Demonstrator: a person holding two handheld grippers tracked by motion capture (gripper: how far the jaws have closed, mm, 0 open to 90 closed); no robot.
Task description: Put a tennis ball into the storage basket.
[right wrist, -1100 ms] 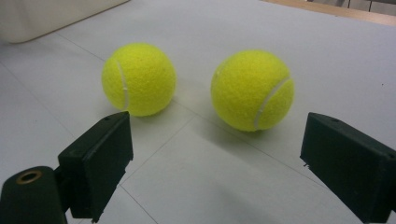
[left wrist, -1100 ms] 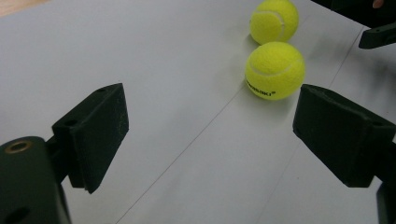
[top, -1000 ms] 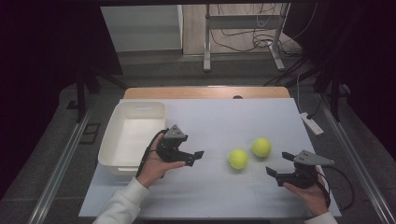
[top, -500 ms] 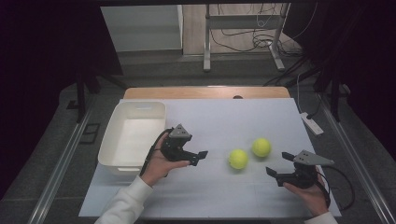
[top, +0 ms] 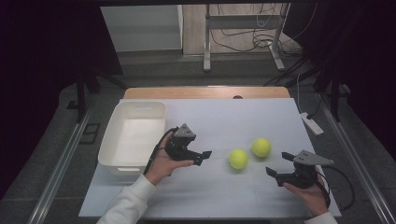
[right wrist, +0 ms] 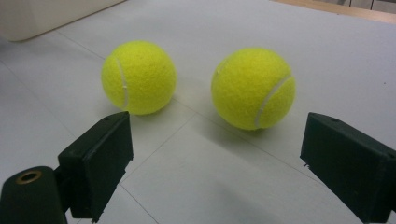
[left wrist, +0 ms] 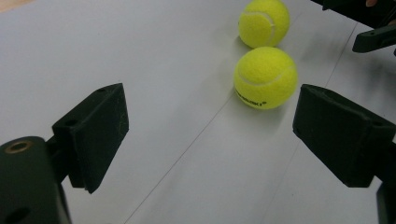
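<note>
Resting on the white table (top: 224,116) near its front edge, two tennis balls (top: 238,158) lie just apart. The left gripper (top: 203,157) faces them with jaws spread and empty. The right gripper (top: 276,165), nearer the right edge, is spread and empty too.

In the left gripper view, the far tennis ball (left wrist: 264,22) is clipped by the top edge, and small dark lettering on the near tennis ball (left wrist: 265,77) is too small to read. The frame also crops the right tool (left wrist: 369,21).
</note>
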